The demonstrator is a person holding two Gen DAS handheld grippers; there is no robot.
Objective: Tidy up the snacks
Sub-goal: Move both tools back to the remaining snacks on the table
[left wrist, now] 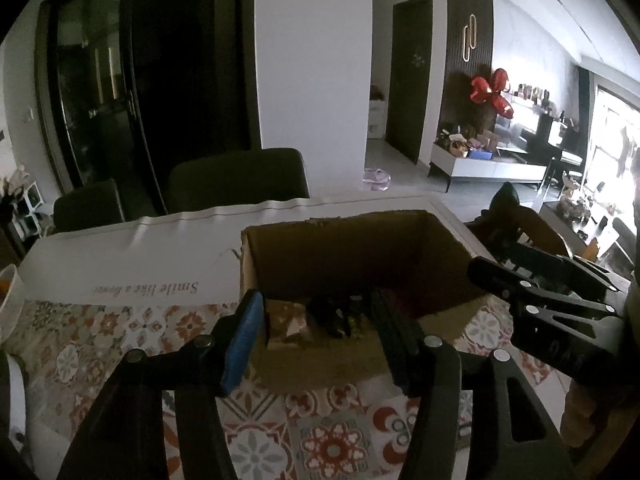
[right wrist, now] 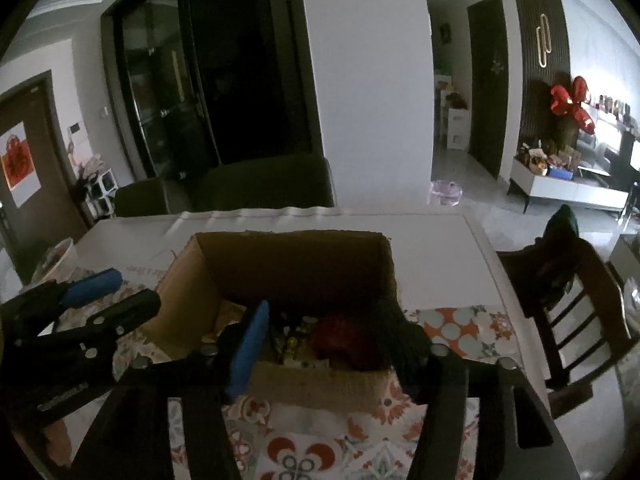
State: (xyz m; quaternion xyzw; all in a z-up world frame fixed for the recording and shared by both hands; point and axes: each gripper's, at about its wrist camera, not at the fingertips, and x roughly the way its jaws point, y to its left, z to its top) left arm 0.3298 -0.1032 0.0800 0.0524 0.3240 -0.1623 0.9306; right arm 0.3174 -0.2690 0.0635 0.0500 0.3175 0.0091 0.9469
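Left hand-held gripper (left wrist: 320, 328) released, jaws parted, nothing between them. Right hand-held gripper (right wrist: 324, 332) likewise released, empty. Open cardboard box (left wrist: 360, 240) just ahead of both, on patterned worktop (left wrist: 120, 332). Snack packets (right wrist: 296, 336) and red packet (right wrist: 344, 336) inside box, below fingertips.

**One line of script legible on the white sheet**

The words "Smile like a flower" are printed in dark script on the white sheet (left wrist: 120, 256) spread over the desk, and are seen upside down in the left wrist view, just left of the cardboard box (left wrist: 248, 264). In the right wrist view the same line is only partly visible and cannot be read. A red emblem is carried by a white poster (right wrist: 18, 164) on the brown door; its character cannot be made out.
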